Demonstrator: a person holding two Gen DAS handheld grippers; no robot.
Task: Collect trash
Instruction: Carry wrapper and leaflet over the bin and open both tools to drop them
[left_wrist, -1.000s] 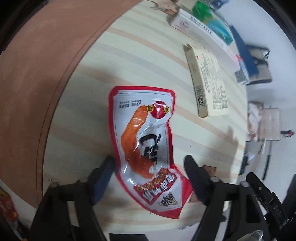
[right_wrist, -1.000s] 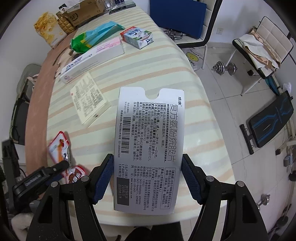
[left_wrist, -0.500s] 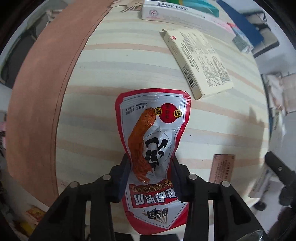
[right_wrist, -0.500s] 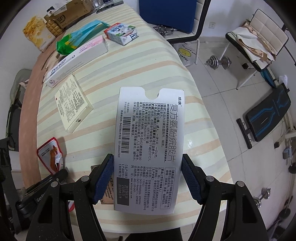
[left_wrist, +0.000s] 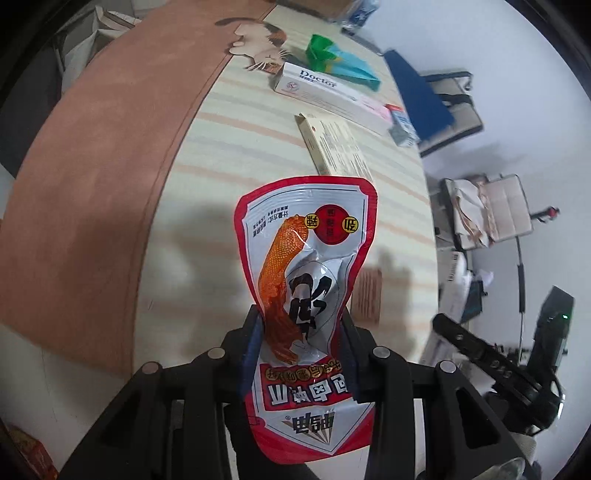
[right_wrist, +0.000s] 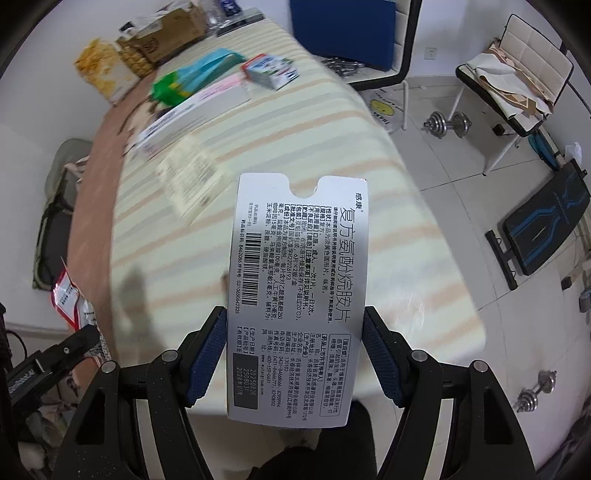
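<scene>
My left gripper (left_wrist: 301, 354) is shut on a red and white snack wrapper (left_wrist: 306, 266) and holds it lifted above the striped table (left_wrist: 236, 155). The wrapper also shows in the right wrist view (right_wrist: 70, 299) at the left edge. My right gripper (right_wrist: 293, 350) is shut on a silver medicine box (right_wrist: 295, 291) printed with black text and a barcode, held above the table's near edge. The left gripper shows at the lower left of the right wrist view (right_wrist: 55, 354).
On the table lie a cream box (left_wrist: 334, 151), a long white "Doctor" box (left_wrist: 325, 92), a green and teal bag (left_wrist: 340, 62), a small carton (right_wrist: 269, 72) and a small brown card (left_wrist: 365, 295). Chairs (right_wrist: 517, 85), dumbbells (right_wrist: 447, 123) and a bench (right_wrist: 546, 218) stand on the floor.
My left gripper closed on the snack wrapper and lifted it off the table. My right gripper, still holding the medicine box, drew back and up from the table.
</scene>
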